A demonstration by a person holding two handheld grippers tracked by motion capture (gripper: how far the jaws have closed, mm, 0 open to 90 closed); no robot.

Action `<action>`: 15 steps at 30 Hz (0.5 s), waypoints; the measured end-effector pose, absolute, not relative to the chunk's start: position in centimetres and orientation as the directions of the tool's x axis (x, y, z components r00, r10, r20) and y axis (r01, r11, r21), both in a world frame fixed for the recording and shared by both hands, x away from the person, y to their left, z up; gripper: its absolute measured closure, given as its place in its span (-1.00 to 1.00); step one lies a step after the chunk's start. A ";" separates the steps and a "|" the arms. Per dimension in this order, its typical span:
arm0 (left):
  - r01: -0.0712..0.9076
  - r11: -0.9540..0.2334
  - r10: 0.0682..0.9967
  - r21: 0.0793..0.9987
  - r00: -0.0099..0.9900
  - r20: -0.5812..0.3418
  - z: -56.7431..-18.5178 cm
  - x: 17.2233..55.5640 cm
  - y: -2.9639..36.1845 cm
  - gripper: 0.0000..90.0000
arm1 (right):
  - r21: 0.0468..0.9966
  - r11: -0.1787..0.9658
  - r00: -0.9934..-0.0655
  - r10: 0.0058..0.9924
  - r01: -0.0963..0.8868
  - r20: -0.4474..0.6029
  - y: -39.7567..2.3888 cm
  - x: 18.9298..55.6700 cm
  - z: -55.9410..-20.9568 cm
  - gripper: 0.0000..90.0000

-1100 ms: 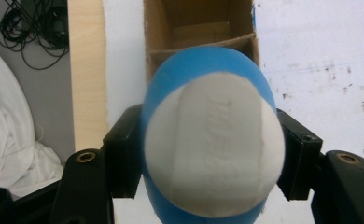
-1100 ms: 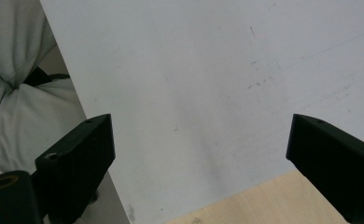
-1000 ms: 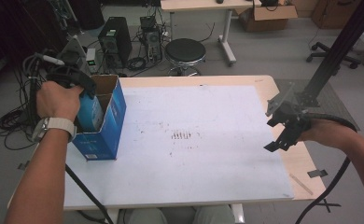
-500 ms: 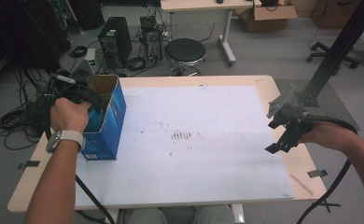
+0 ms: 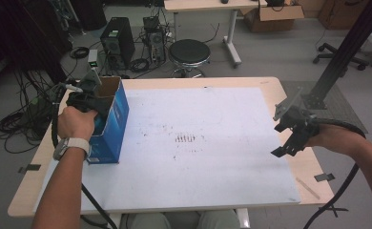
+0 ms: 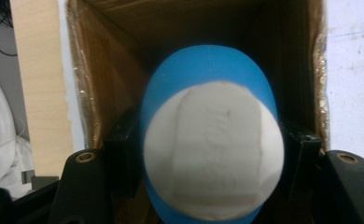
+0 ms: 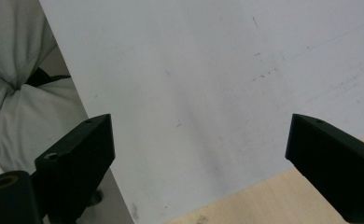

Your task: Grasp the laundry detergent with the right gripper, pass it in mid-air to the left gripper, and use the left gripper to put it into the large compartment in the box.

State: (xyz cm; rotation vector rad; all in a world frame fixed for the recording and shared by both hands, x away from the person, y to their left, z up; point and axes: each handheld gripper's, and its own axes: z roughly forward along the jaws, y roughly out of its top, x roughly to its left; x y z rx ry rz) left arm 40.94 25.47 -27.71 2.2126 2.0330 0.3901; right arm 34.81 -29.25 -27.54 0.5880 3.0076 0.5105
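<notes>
Now: blue-and-white ball entering the blue carton.
Left claw clenched on the ball, inside the carton's open mouth; right claw released and idle, well apart from the carton over the tabletop. Risk, as I judge it: a jaw catching the carton's cardboard wall could tip or drag the carton.

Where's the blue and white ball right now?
The blue and white ball is clamped in the left gripper, inside the open top of the blue cardboard box at the table's left edge.
</notes>
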 end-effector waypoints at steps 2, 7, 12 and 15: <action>0.962 -0.098 0.991 0.253 0.071 0.111 -27.9 41.0 25.5 -0.15 | 0.324 0.874 -0.927 0.373 0.362 0.029 -29.3 34.8 -27.6 -0.83; 0.963 -0.095 0.992 0.252 0.070 0.107 -28.0 41.1 25.6 -0.15 | 0.325 0.873 -0.927 0.375 0.364 0.032 -29.3 34.9 -27.8 -0.83; 0.962 -0.099 0.992 0.254 0.075 0.102 -28.0 41.1 25.8 -0.16 | 0.323 0.873 -0.927 0.375 0.365 0.034 -29.3 34.9 -27.9 -0.83; 0.960 -0.109 0.991 0.260 0.085 0.101 -28.1 41.0 25.9 -0.16 | 0.329 0.869 -0.925 0.378 0.369 0.040 -29.3 34.8 -28.0 -0.83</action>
